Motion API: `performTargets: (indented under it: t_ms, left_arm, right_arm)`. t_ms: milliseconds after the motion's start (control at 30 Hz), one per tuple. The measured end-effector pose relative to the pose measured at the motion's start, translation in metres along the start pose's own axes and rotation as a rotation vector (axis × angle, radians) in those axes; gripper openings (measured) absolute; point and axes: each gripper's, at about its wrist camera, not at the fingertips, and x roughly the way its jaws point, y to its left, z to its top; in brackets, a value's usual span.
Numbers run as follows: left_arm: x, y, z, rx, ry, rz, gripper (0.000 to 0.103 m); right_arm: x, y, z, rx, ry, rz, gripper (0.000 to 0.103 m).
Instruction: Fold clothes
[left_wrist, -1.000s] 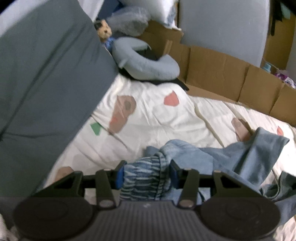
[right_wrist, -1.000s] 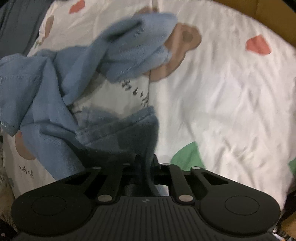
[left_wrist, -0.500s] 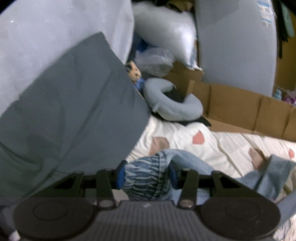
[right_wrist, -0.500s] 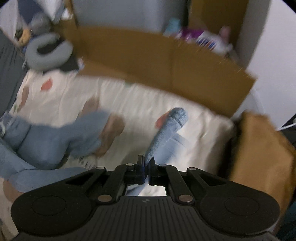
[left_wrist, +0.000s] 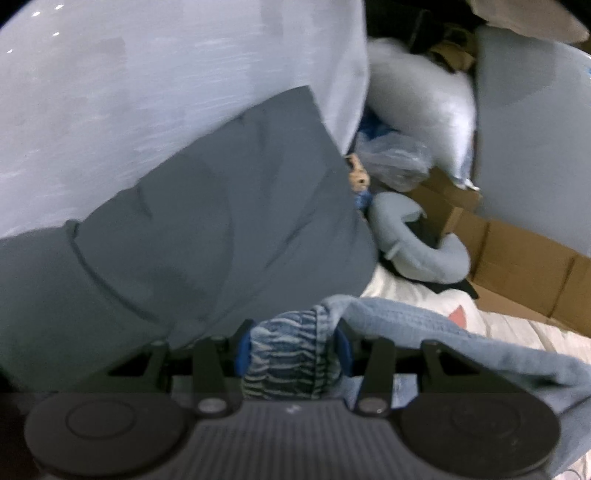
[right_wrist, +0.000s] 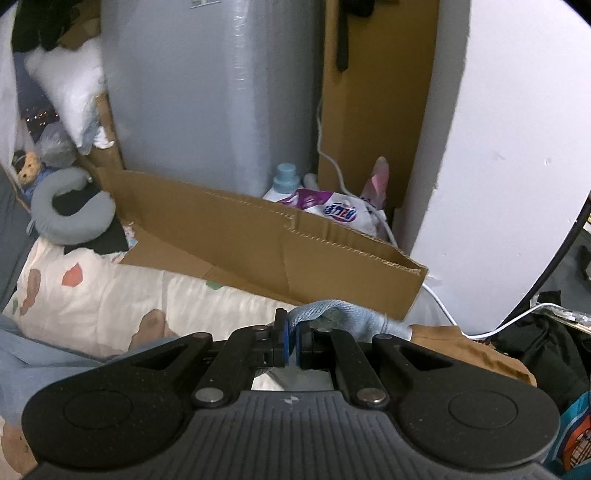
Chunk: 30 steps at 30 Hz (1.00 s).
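Note:
In the left wrist view my left gripper (left_wrist: 291, 350) is shut on the bunched, striped elastic waistband of a pair of light blue jeans (left_wrist: 424, 328), whose fabric trails off to the right, lifted above the bed. In the right wrist view my right gripper (right_wrist: 291, 341) is shut on a thin edge of the same light blue jeans (right_wrist: 343, 314); the cloth pokes out to the right of the pads. More of the jeans hangs at the lower left of that view. Below lies the cream patterned bedsheet (right_wrist: 110, 295).
A big dark grey pillow (left_wrist: 184, 240) fills the left. A grey neck pillow (right_wrist: 70, 218), a small plush toy (right_wrist: 27, 170) and white pillows (right_wrist: 70, 88) sit at the bed's head. A cardboard wall (right_wrist: 277, 251) lines the far bedside, with detergent bottles (right_wrist: 321, 206) behind it.
Both grippers have risen and tilted up with the jeans. The right view swung from the bedsheet to the wall and cardboard. The jeans now hang clear of the sheet.

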Motion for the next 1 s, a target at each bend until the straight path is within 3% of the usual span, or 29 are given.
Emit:
performTargets:
  t_ms: [233,700,1000]
  left_arm:
    - [-0.004,0.023,-0.029,-0.030,0.032,0.009,0.047]
    - [-0.007,0.043,-0.144,-0.062,0.210,0.028,0.047]
    - [-0.019,0.045,-0.187,-0.089,0.287,0.051,0.051]
  right_arm:
    - [0.020,-0.014,-0.020,0.044,0.021,0.002,0.002]
    - [0.103,-0.027,-0.194,0.173,0.268,0.006,0.003]
    - [0.090,-0.028,-0.240,0.198,0.342,0.029,0.010]
